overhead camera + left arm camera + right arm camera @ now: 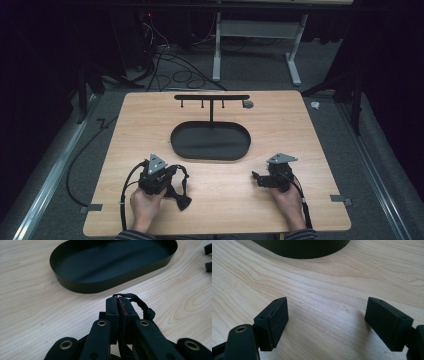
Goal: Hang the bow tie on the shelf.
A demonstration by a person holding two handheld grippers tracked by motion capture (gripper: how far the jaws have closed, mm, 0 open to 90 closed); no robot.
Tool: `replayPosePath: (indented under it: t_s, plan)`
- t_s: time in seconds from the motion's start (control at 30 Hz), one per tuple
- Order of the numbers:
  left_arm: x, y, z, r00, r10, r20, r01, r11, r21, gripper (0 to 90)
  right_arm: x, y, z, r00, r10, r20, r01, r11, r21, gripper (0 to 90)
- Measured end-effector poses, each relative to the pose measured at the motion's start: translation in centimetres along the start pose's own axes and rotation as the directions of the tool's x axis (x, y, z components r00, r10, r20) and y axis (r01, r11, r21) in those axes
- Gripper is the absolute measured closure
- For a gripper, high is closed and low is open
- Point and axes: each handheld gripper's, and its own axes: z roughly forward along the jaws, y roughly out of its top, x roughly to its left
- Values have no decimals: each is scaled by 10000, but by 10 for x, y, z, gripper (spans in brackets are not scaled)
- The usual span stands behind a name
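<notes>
Light wooden table (280, 125) — black oval metal tray (210, 141) at centre, near both grippers. Right gripper (325, 322) spread wide over bare wood. Left gripper (119, 305) pinched tight on a thin black cord (140, 304) — possibly a strap — just short of the tray.

The table (150, 125) was evenly lit from overhead; surroundings toward twelve o'clock lay dark, and near jaws blurred softly.

My left hand-held gripper (117, 305) is black with brass-coloured rivets and a reddish streak on one pad; the cord (140, 305) it pinches is black. The oval tray (112, 263) and hook rack (211, 98) are matte black. The surface (332, 285) is pale wood, finely grained.
</notes>
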Motion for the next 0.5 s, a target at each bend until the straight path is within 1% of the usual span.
replayPosePath:
  t_s: [0.1, 0.13, 0.2, 0.3, 0.4, 0.5]
  plan:
    - [-1, 3, -1, 10000, 36, 47, -35, 9999, -104, 868, 0, 0, 0, 10000, -12, 2, 12, 10000, 15, 202]
    - [-2, 6, -2, 9998, -49, 208, 54, 9997, -252, 868, 0, 0, 0, 10000, -14, 2, 14, 10000, 16, 202]
    - [-2, 9, -3, 9997, 23, 246, -15, 9996, -290, 868, 0, 0, 0, 10000, -15, 3, 15, 10000, 12, 202]
    - [-2, 12, -3, 9995, -40, 315, 53, 9991, -409, 868, 0, 0, 0, 10000, -13, 2, 13, 10000, 15, 202]
    - [-3, 20, -4, 9987, -40, 509, 70, 9982, -595, 868, 0, 0, 0, 10000, -15, 4, 15, 10000, 17, 202]
    - [-4, 23, -4, 9985, 20, 548, 16, 9979, -649, 868, 0, 0, 0, 10000, -12, 2, 12, 10000, 15, 202]
